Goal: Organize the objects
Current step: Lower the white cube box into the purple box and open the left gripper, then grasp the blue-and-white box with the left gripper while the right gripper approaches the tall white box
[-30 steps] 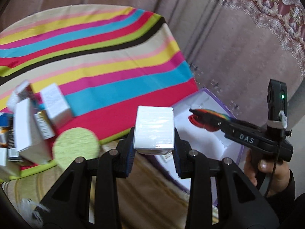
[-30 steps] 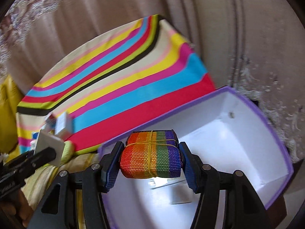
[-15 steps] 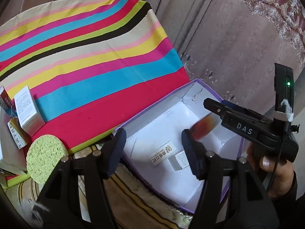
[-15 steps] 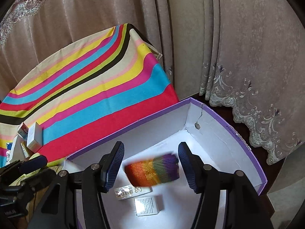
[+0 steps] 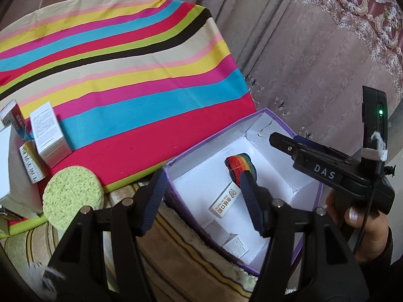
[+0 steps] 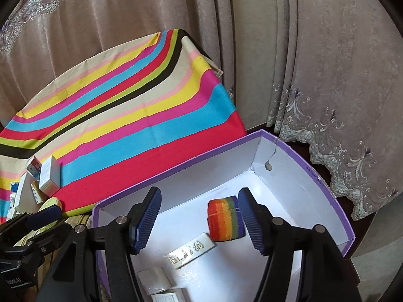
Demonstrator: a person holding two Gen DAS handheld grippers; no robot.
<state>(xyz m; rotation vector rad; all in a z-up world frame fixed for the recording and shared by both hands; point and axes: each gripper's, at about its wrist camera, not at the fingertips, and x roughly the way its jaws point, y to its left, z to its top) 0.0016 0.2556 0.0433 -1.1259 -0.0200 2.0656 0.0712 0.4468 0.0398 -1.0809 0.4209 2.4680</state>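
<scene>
Both of my grippers hung over the purple-rimmed box (image 6: 325,183), which sat on the floor at the near edge of the striped cloth (image 5: 131,80). My left gripper (image 5: 201,201) stood spread with nothing between its blue pads; through the gap I saw only the box wall and floor. My right gripper (image 6: 199,219) had its jaws opening. The rainbow-striped roll (image 6: 225,220), tied with a thin band, lay on the white box floor near the right-hand pad, and I could not tell whether it touched that pad; nothing pressed it from both sides.

In the left wrist view, the same roll (image 5: 239,167) lay toward the far part of the box, partly behind my left gripper's right finger. The right gripper (image 5: 274,138) reached in from the right, held by a hand (image 5: 362,216) with a dark sleeve.

Other contents of the box: a long white carton with printed characters (image 6: 191,250) lying just beside the roll, and a small white box (image 6: 153,280) in the near corner with another printed carton (image 6: 168,297) next to it.

Outside the box, on the left part of the cloth: a round green sponge (image 5: 73,193), an upright white carton with fine print (image 5: 49,133), and several more small cartons (image 5: 30,163) crowded together beside it. Beige curtains (image 6: 314,63) hung behind everything.
</scene>
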